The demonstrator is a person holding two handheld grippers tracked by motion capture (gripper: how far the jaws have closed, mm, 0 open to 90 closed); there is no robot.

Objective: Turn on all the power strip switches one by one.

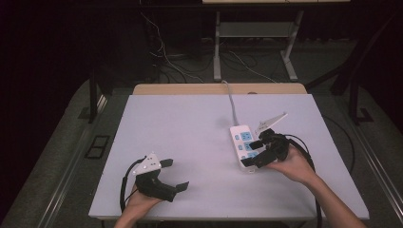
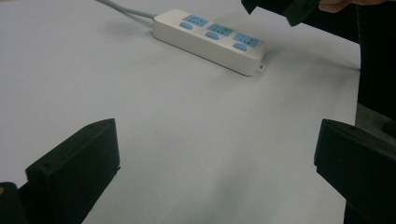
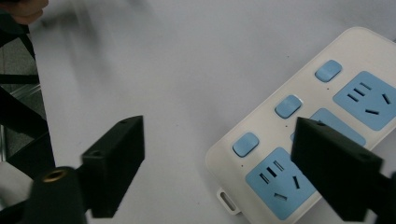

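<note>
At the near left of the table [image 1: 157,114], the left gripper [image 1: 175,175] rests low over the bare surface with its jaws spread wide and nothing between them. Farther off, right of centre, the right gripper [image 1: 252,153] hovers over the near end of the white power strip [image 1: 243,142], jaws parted and gripping nothing. The strip lies flat with blue sockets up, its grey cable [image 1: 231,100] running to the far edge.

no text, label or brand seems readable on the power strip [image 3: 322,121].
</note>
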